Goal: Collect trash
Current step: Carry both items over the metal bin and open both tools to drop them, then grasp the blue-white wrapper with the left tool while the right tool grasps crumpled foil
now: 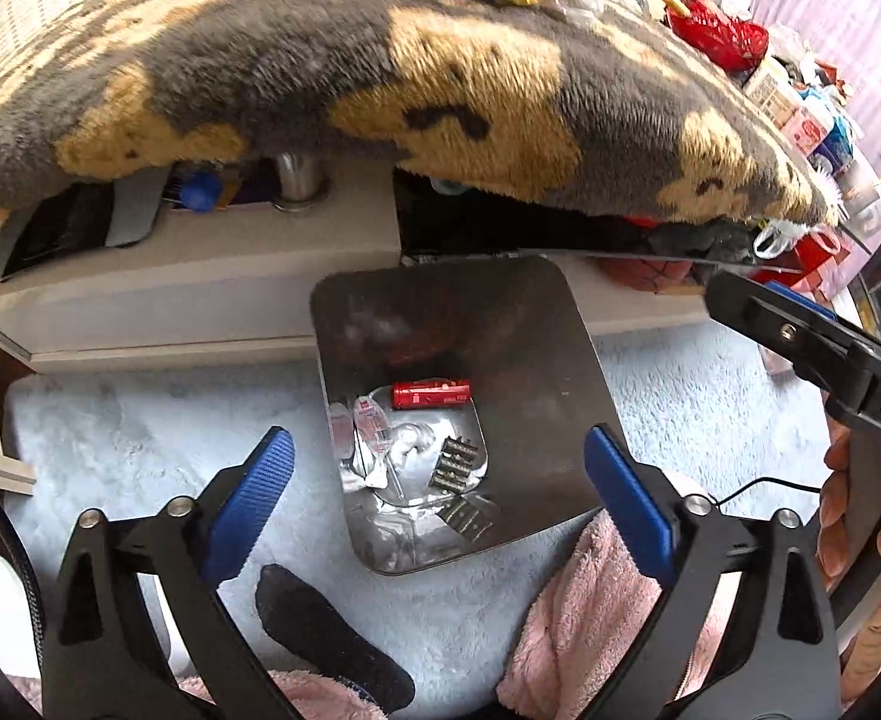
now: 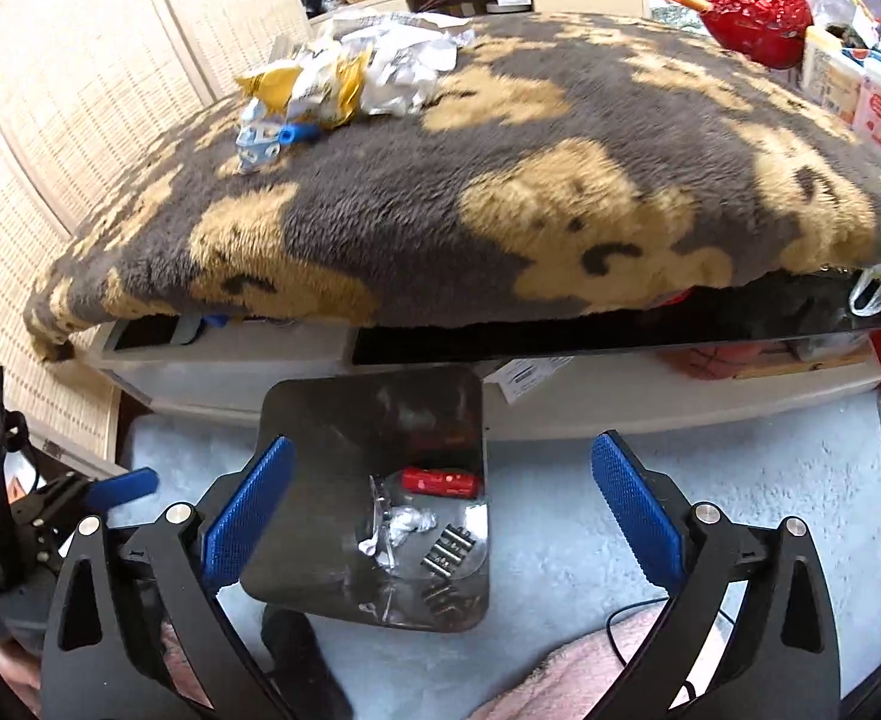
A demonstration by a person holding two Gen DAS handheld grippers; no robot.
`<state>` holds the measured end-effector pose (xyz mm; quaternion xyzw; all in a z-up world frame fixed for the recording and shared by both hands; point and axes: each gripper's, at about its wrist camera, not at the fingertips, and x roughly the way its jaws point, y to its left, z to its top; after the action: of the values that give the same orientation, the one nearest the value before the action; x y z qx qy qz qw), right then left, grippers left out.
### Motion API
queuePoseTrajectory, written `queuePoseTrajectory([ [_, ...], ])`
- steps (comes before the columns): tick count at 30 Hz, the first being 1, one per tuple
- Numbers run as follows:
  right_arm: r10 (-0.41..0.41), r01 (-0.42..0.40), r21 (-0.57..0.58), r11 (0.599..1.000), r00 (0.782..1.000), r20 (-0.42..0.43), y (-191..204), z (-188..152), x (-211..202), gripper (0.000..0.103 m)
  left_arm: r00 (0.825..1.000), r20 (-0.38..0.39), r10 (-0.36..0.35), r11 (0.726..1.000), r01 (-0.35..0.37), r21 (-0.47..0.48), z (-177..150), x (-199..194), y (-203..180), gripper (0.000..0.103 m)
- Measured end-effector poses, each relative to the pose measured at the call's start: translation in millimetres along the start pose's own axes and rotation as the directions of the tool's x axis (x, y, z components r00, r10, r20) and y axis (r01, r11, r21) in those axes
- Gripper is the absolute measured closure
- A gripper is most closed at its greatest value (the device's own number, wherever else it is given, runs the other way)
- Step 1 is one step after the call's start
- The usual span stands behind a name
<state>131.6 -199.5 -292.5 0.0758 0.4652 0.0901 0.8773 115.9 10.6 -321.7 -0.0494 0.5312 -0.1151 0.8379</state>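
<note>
Both views look down into the metal bin (image 1: 536,360). From my left wrist, my left gripper (image 1: 440,480) stands wide open and empty above the red can (image 1: 431,393) and crumpled wrappers (image 1: 380,450) inside it. From my right wrist, my right gripper (image 2: 440,492) is also wide open, holding nothing, and more trash (image 2: 344,78) lies on the blanket (image 2: 500,198).

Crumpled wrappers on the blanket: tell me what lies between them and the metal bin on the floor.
Nothing visible blocks the way. The crumpled wrappers sit at the far side of the blanket; the metal bin stands open-topped on the rug below the blanket's near edge. Only bare blanket lies between. Both grippers' jaws are open and empty over the bin.
</note>
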Motion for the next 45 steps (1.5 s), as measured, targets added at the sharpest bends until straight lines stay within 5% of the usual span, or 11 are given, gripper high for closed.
queuePoseTrajectory([
  [16,0.012,-0.019,0.070,0.997,0.994,0.105,-21,43,-38,0.003,0.989,0.140,0.037,0.999,-0.036,-0.007,41,-59,9,0.008],
  [30,0.016,-0.016,-0.003,1.000,0.977,0.210,-17,107,-18,0.004,0.970,0.240,0.035,0.999,-0.040,0.016,118,-52,7,0.008],
  [34,0.049,-0.047,-0.016,0.999,0.976,0.212,-17,125,-3,0.018,0.968,0.249,0.041,0.998,-0.052,0.036,142,-40,4,0.009],
  [41,0.090,-0.074,-0.090,0.993,0.977,0.191,0,149,29,0.043,0.968,0.249,0.001,1.000,-0.008,0.029,173,-23,8,0.033],
  [45,0.101,-0.075,-0.164,0.984,0.983,0.156,14,154,48,0.047,0.974,0.228,-0.010,0.999,0.000,0.041,181,-13,7,0.047],
])
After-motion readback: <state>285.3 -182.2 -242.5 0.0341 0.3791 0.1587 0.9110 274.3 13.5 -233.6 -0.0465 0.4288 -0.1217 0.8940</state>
